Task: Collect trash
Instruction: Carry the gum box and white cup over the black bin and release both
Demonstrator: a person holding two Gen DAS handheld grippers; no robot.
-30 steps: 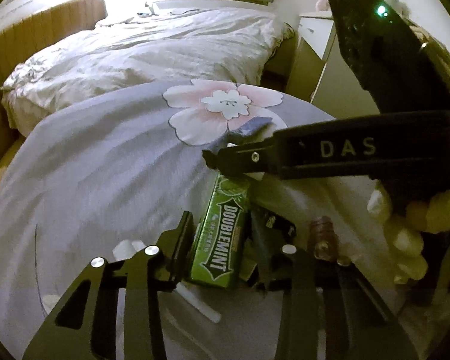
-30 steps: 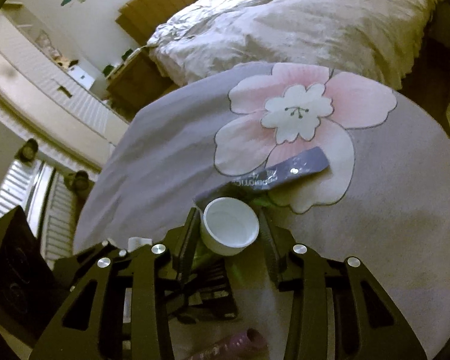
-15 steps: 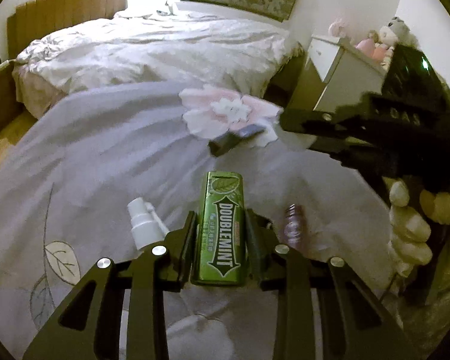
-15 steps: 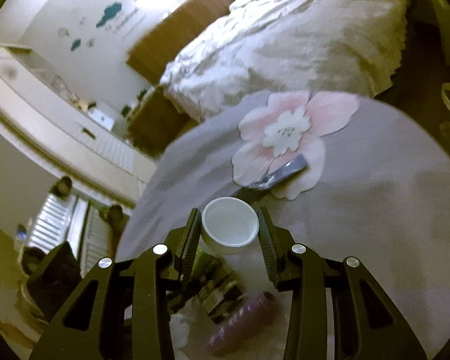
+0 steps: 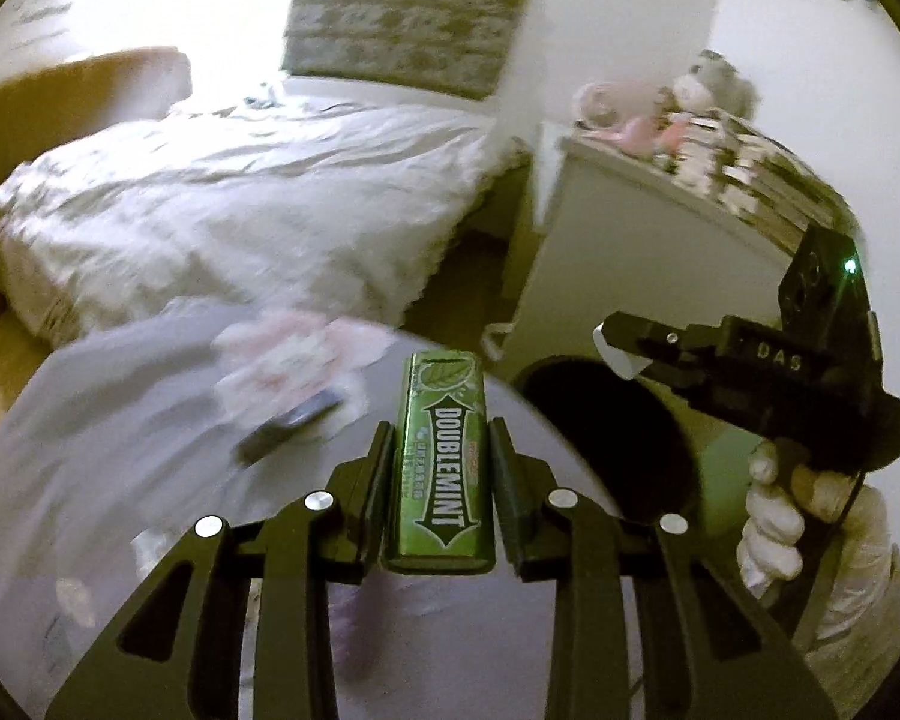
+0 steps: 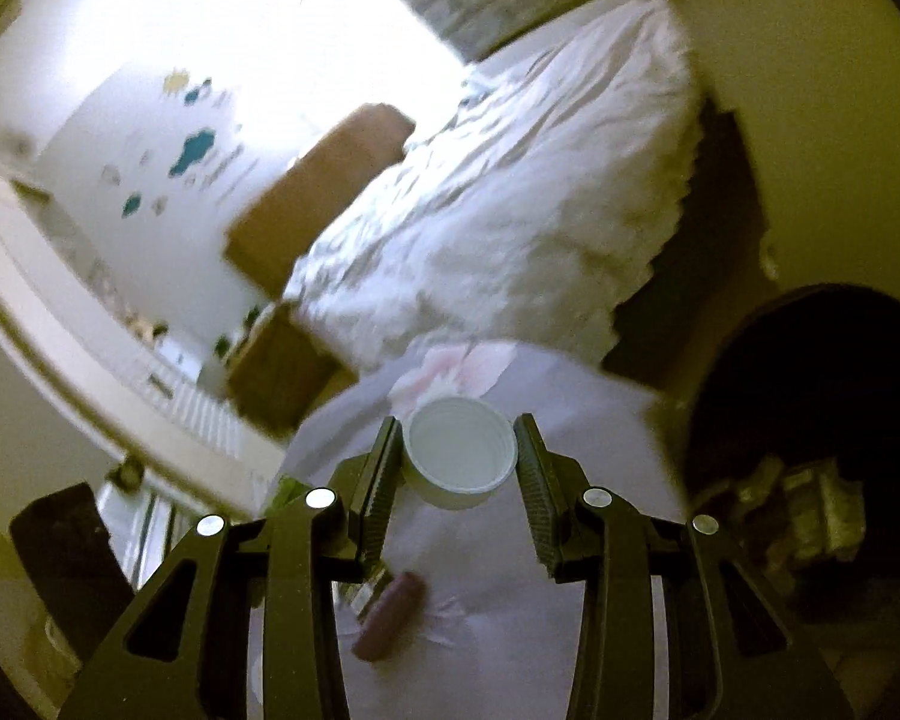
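Left gripper (image 5: pixel 438 456) clamped on green gum pack (image 5: pixel 441 468), pack upright between both pads, jaws narrowed since a second ago, right gripper (image 6: pixel 457 450) gripping white cup (image 6: pixel 459 450), both lifted off purple cloth (image 5: pixel 120 420) toward black bin (image 6: pixel 822 396).

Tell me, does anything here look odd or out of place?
Mostly the litter. A dark wrapper lies askew on the cloth's pink flower, and a purplish tube lies loose beside it. The left gripper holds a Doublemint pack, the right gripper a white cup.
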